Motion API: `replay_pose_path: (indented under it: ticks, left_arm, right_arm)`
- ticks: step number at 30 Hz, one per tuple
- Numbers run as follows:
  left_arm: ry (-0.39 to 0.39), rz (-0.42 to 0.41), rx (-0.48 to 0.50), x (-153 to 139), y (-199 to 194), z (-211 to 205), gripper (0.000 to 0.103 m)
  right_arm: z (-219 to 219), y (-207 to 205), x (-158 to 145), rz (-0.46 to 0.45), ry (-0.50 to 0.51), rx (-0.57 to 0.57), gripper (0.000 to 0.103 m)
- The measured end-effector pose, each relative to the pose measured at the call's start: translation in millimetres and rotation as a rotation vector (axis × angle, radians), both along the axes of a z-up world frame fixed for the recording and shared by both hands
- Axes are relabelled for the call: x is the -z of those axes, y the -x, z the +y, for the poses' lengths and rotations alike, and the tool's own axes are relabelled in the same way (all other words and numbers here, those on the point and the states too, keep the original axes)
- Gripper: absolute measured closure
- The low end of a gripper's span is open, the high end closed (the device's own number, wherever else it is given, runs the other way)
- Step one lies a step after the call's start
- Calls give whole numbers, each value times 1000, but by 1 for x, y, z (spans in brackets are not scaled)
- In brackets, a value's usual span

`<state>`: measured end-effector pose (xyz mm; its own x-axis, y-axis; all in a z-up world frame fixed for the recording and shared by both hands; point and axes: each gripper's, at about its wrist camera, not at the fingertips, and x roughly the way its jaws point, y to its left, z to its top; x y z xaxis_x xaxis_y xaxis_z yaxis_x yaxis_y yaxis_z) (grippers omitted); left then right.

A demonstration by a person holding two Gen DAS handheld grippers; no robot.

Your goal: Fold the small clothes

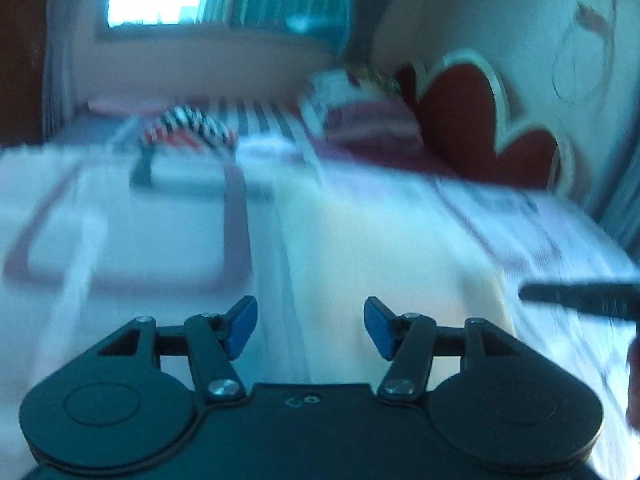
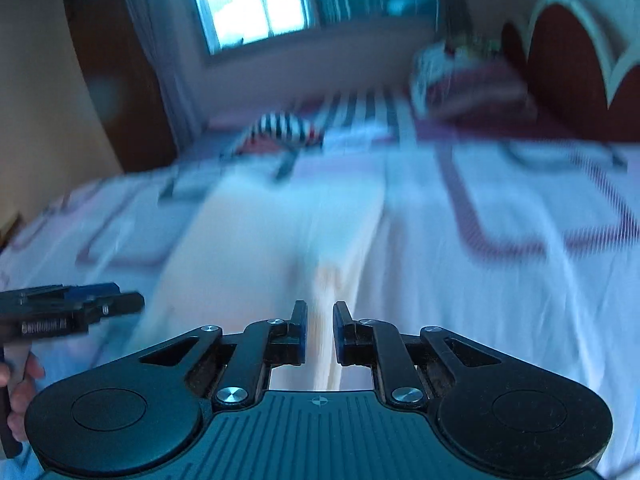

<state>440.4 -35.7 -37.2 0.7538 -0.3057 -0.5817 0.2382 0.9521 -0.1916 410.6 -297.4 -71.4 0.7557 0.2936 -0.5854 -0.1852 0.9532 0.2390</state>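
Both views are blurred by motion. A pale cream garment (image 1: 380,240) lies flat on the bed ahead of my left gripper (image 1: 311,326), whose blue-padded jaws stand wide open and empty above it. In the right wrist view the same garment (image 2: 288,220) stretches away from my right gripper (image 2: 320,330), whose jaws are nearly shut with a narrow gap; a pale fold of the cloth runs through that gap. My left gripper also shows at the left edge of the right view (image 2: 100,304).
The bed cover (image 2: 500,280) is white with maroon rectangles. A striped black, white and red cloth heap (image 1: 188,128) lies far back. Pillows (image 1: 360,116) and a red heart-shaped headboard (image 1: 480,120) stand at the right. A window (image 2: 252,0) is behind.
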Motion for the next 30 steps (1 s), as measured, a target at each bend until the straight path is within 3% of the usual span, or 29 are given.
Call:
replay_pose_path:
  ticks: [3,6,8,9,10,11,12,17,18,21,23,24,25,26,28,30]
  left_arm:
    - [29,-6,-36,-13,-53,-7,46]
    - [35,37,-37,-6,-93,-20,45]
    - [-13,87,-29,14,-112,-30,44]
    - [-77,156,-34,33,-122,-36,40]
    - [-56,195,-58,51,-126,-34,30]
    - [27,192,-95,57,-124,-25,30]
    - [21,194,-91,55,-123,-25,30]
    - [21,174,-104,49,-115,-22,28]
    - [26,157,-108,42,-109,-21,33]
    - [10,88,-85,26,-85,-24,29]
    - [-37,128,-42,34,-85,-36,29]
    - [-75,156,-31,43,-87,-43,24]
    - [-56,164,-37,48,-89,-42,18]
    - [-36,177,-54,51,-92,-41,16]
    - [-30,191,-53,47,-95,-37,18]
    - [-27,182,-46,36,-89,-33,26]
  right_arm:
    - [6,-43,-8,-42,23,-3,90]
    - [11,-89,-5,-44,-7,0,90]
    - [15,-111,-1,-49,-18,-17,90]
    - [18,-119,6,-46,-6,-37,90]
    - [22,-130,20,-4,35,-53,90]
    - [25,-143,40,92,71,-48,90]
    - [21,-142,43,43,51,-37,90]
    - [18,-134,36,30,65,-42,90]
    - [17,-130,31,23,64,-26,90]
    - [22,-114,17,-60,31,-25,90]
    - [33,-111,15,-72,26,-65,90]
    - [41,-114,21,-46,48,-83,90]
    - [48,-121,32,26,94,-88,90]
    - [51,-123,39,16,113,-84,90]
    - [51,-123,39,16,113,-72,90]
    - [51,-120,34,26,112,-65,90]
